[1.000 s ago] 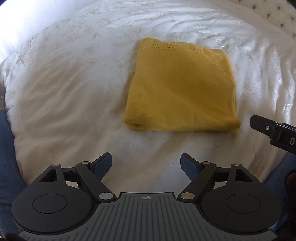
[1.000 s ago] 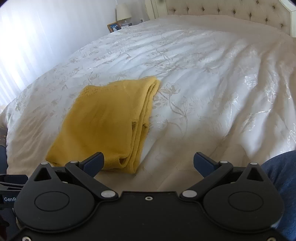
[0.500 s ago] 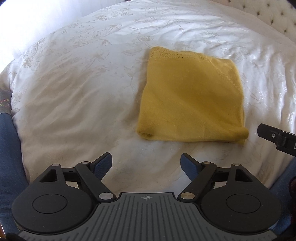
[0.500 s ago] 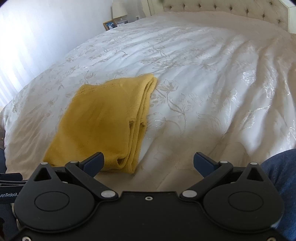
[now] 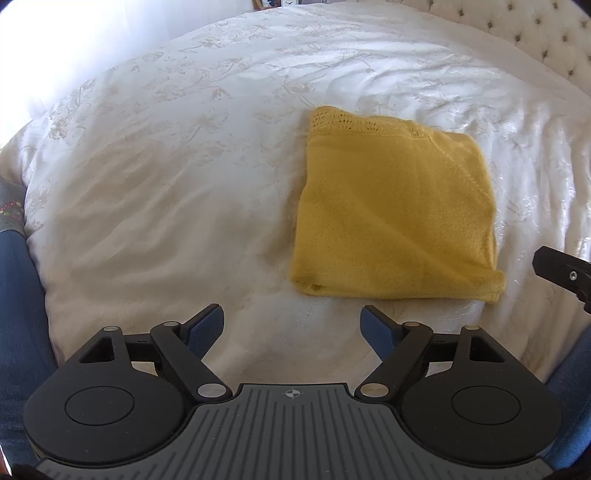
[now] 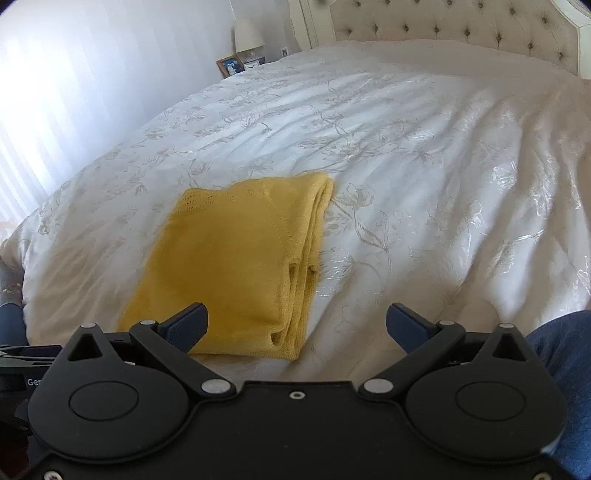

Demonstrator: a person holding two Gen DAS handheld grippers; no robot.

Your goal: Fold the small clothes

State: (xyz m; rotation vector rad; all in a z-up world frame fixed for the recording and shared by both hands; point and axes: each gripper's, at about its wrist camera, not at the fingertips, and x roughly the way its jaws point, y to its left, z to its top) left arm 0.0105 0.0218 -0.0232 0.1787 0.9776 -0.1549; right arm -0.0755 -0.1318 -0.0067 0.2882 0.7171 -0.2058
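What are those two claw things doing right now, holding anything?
Left gripper: open, holding nothing.
Right gripper: open, holding nothing; yellow garment lies folded on the bed.

The yellow knitted top (image 5: 395, 218) is soft, matt wool-like cloth with openwork trim. The bedspread (image 6: 424, 155) is shiny white fabric, flower-patterned. The headboard (image 6: 454, 29) is buttoned upholstery.

Strong daylight pours in from the left, washing out the upper left corner of both views. The white bedspread (image 5: 166, 177) shines with glare toward its right edge. Fisheye bending curves the edges; focus stays sharp.
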